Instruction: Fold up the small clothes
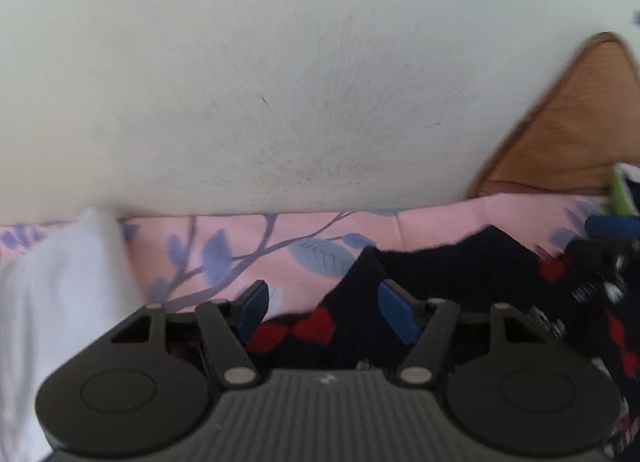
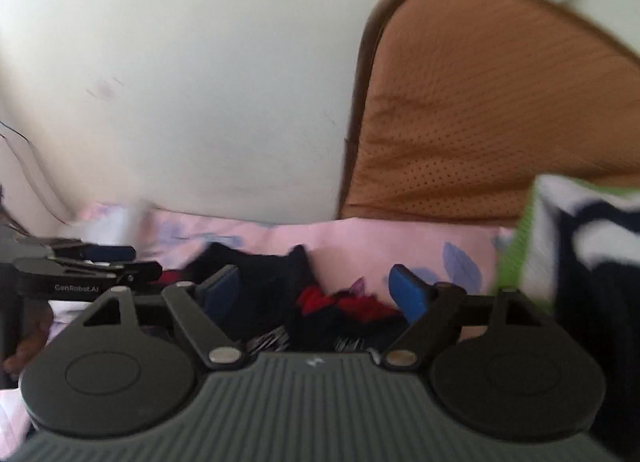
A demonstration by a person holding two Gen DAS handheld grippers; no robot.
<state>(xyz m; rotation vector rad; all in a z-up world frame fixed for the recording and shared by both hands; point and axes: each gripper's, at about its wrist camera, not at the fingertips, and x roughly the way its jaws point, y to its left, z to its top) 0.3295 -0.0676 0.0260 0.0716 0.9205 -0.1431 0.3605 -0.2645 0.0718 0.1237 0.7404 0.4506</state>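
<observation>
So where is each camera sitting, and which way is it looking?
Left wrist view: sits on the left gripper, looking along its blue fingers over the dark red-patterned garment and pink leafy sheet toward the pale wall; the right gripper peeks in.
Right wrist view: sits on the right gripper, facing the brown headboard; the left gripper shows.
Shared: garment, sheet, wall, headboard.
</observation>
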